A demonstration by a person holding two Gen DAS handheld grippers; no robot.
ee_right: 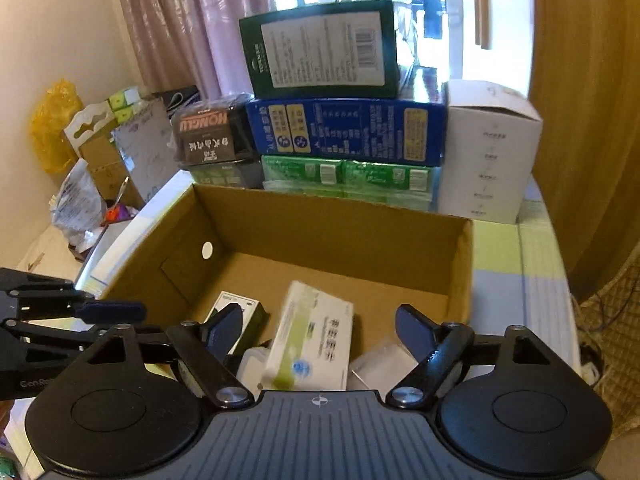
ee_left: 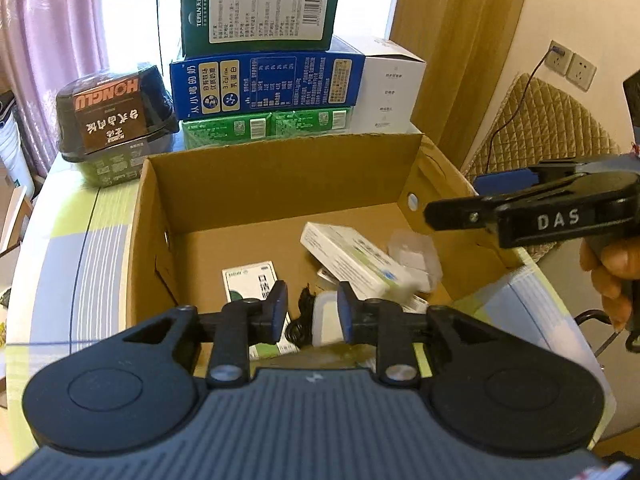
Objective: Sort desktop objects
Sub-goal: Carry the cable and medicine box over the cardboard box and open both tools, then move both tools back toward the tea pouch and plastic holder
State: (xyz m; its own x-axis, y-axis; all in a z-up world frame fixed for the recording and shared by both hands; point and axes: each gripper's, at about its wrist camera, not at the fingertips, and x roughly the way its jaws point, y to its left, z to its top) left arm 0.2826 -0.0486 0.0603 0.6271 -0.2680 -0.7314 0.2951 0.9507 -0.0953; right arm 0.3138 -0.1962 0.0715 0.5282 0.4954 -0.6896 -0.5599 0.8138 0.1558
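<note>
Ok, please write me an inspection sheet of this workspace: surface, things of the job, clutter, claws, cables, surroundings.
Surface: table with striped cloth.
Job's things: open cardboard box holding a white-green medicine box, a small dark-green box, a white lidded container, a clear packet.
Clutter: stacked cartons and a black food bowl behind the box.
Claws: left claw open, empty; right claw open, empty, both over the box.
Cables: black cord in box; wall cable.
Surroundings: curtain, window, quilted chair.
</note>
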